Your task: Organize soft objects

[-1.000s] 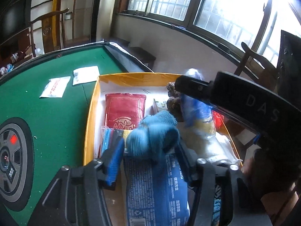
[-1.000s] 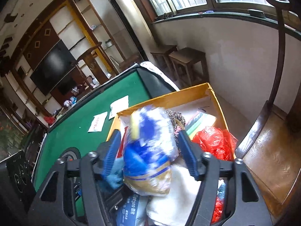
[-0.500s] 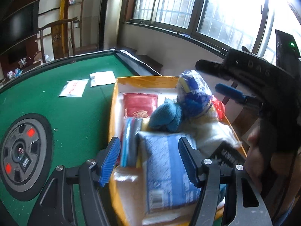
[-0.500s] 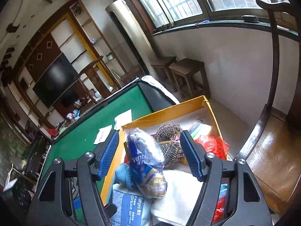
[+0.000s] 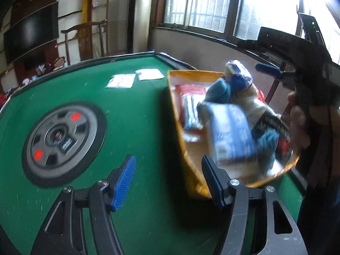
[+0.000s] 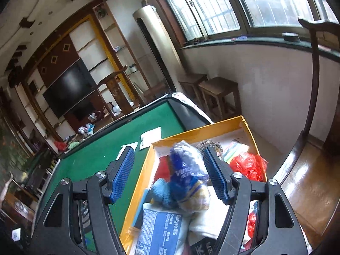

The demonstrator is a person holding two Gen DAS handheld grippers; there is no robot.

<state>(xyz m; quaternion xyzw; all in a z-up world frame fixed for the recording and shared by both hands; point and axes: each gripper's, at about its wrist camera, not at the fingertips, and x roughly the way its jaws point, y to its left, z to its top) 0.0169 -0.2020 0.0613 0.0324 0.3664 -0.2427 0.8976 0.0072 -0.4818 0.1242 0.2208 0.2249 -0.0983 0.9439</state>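
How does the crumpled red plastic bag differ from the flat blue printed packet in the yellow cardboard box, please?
The crumpled red plastic bag is bunched and plain, while the flat blue printed packet lies smooth and carries white text. The red bag sits against the right wall of the yellow cardboard box; the blue packet lies at the near end, by the left wall. Both are soft items resting in the box, untouched by either hand-held gripper.

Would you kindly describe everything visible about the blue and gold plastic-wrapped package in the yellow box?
The blue and gold package is a soft, rounded bundle in shiny, crinkled plastic film, deep blue on top with white lettering, gold toward its near end. It lies tilted on top of the pile inside the yellow box, leaning against a teal knitted item and resting on white cloth. It is seen between the right tool's open fingers, which do not touch it. Motion blur hides finer print.
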